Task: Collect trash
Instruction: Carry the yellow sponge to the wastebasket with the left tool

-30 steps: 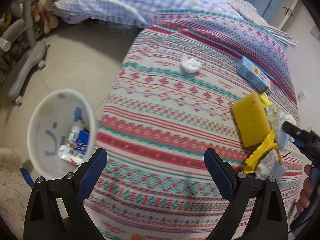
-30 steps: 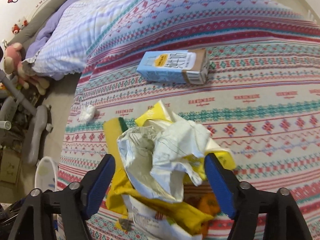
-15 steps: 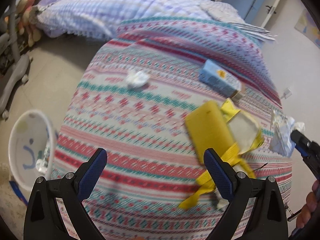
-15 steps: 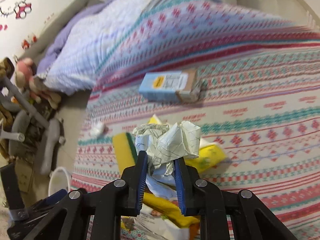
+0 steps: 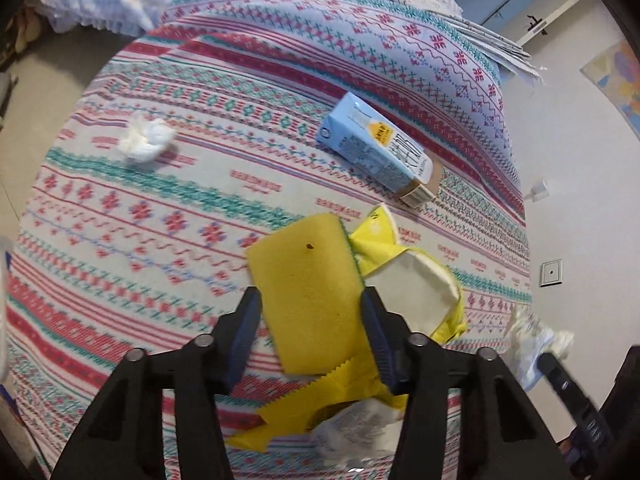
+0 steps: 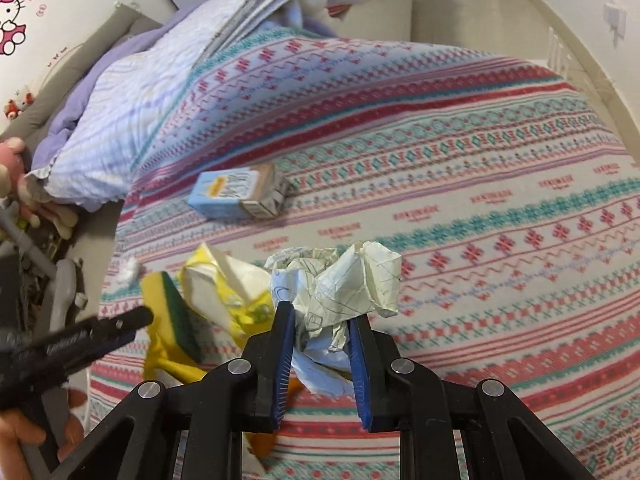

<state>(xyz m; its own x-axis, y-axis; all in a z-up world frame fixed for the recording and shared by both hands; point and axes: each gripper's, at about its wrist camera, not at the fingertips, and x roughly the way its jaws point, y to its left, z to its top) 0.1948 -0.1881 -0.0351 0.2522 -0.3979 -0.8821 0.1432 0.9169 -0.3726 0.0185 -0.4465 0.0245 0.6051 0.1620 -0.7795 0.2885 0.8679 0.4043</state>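
Observation:
My left gripper [image 5: 310, 312] is shut on a yellow sponge [image 5: 308, 284] with a green edge, on the patterned bedspread [image 5: 160, 208]. Beside the sponge lie yellow wrappers [image 5: 408, 284]. My right gripper [image 6: 322, 324] is shut on a crumpled paper ball [image 6: 344, 280] and holds it above the bed; the ball also shows at the right edge of the left wrist view [image 5: 528, 340]. A blue carton [image 5: 376, 148] lies further up the bed, also in the right wrist view [image 6: 240, 192]. A white tissue wad [image 5: 144, 138] lies at the left.
A striped pillow [image 6: 128, 120] and stacked papers [image 6: 256, 8] lie at the head of the bed. Chair legs and toys [image 6: 40, 232] stand on the floor to the left. The bed's right edge meets a white wall [image 5: 580, 200].
My left gripper swung right from the bin side, moved over the sponge and closed on it. My right gripper closed on the paper ball and lifted it off the wrapper pile.

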